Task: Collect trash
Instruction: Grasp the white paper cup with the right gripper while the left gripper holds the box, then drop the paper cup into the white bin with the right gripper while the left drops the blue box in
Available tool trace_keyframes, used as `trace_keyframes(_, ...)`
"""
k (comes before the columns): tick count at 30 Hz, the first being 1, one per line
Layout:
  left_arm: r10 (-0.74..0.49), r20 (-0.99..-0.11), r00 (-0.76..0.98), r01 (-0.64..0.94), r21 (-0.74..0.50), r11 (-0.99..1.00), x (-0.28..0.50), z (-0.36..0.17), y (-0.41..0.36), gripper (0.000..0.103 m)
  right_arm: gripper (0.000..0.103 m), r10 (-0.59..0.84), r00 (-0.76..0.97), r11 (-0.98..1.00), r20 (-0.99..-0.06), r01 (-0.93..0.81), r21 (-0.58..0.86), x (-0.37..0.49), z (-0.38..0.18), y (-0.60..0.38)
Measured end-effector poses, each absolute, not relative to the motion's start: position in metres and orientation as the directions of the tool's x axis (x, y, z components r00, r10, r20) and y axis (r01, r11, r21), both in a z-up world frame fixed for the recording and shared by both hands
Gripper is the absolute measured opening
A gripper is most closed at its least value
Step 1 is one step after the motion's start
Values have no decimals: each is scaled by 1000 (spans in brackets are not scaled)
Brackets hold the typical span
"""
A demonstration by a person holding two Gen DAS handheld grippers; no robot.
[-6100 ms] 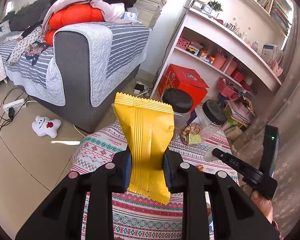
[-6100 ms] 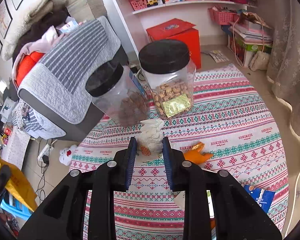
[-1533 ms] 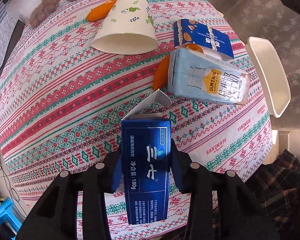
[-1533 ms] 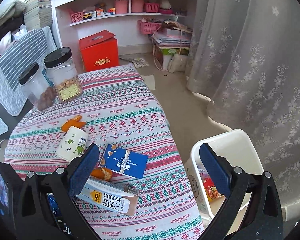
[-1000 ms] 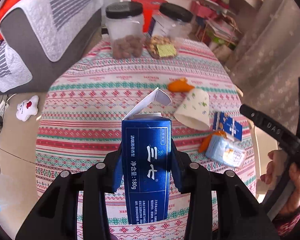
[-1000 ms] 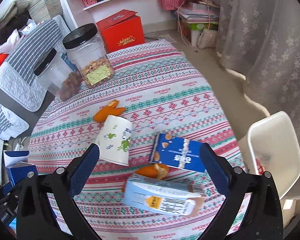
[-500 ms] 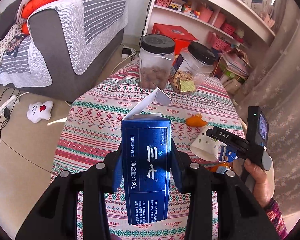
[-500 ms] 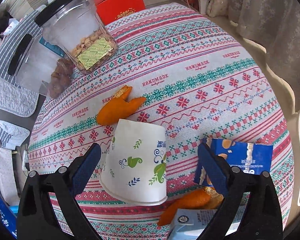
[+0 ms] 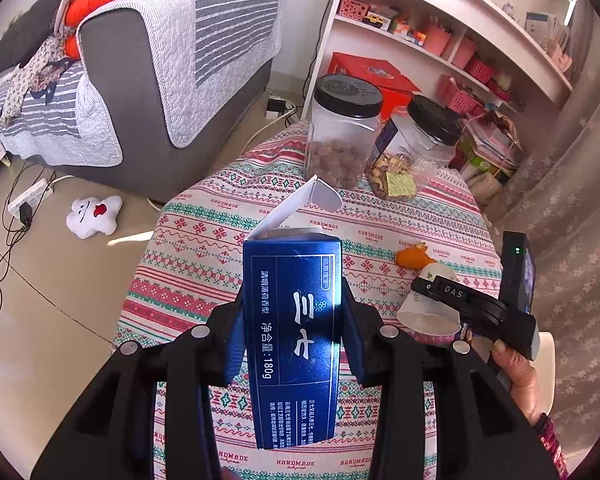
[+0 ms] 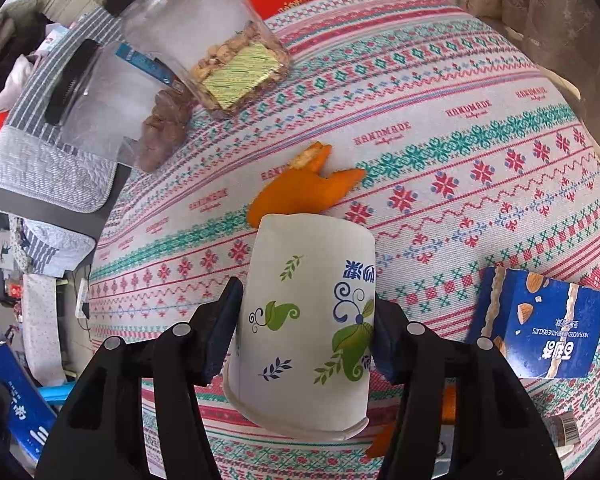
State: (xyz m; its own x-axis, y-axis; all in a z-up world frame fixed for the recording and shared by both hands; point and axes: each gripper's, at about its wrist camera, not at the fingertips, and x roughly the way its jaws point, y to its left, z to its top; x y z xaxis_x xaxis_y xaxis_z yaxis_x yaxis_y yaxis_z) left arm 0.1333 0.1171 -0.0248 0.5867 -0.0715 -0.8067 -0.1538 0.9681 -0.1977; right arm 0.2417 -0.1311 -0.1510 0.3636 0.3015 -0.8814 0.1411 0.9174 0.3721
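Left gripper (image 9: 293, 330) clamped on tall dark-blue cardboard carton (image 9: 294, 340); right gripper (image 10: 305, 326) closing around white leafy paper cup (image 10: 306, 330), grip unclear; next, squeeze, lift, bin both.

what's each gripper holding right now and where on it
Left gripper clamps the blue carton across its side walls, mid-body. Right gripper straddles the lying paper cup at its sides; a firm grip cannot be told.

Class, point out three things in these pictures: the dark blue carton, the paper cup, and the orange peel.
dark blue carton (image 9: 294, 340), left wrist view, middle of its printed front face.
paper cup (image 10: 306, 320), right wrist view, its leaf-patterned side wall.
orange peel (image 10: 300, 194), right wrist view, its broad middle.
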Motion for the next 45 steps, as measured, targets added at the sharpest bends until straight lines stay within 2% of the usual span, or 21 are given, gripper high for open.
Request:
trace_keyframes(5,13,-762,647,-205,-158,966,130,-17,126,40,55,337,446,922,-829,23,387,223,-108,-105)
trace_keyframes(8,50,-731,681,-236,-154,959,126,-9,130,40,55,343,543,926,-767,-56,374,205,-73,-88)
trace_keyframes(15,144,-622,769,-282,-129,951,111,16,131,40,55,227,792,970,-567,-135,200,152,-1,-74)
trace_keyframes(20,206,-528,824,-304,-105,947,99,36,123,41,55,144,871,986,-470,-88,138,132,18,-87)
trace_keyframes(26,224,-477,850,-301,-90,949,95,45,105,41,55,41,927,998,-374,-19,62,114,34,-98)
trace_keyframes(39,209,-420,883,-262,-72,962,94,50,48,41,56,-159,943,987,-292,159,-24,88,47,-146)
trace_keyframes(45,156,-419,895,-207,-78,975,95,49,12,41,56,-291,920,957,-261,284,-65,74,52,-190)
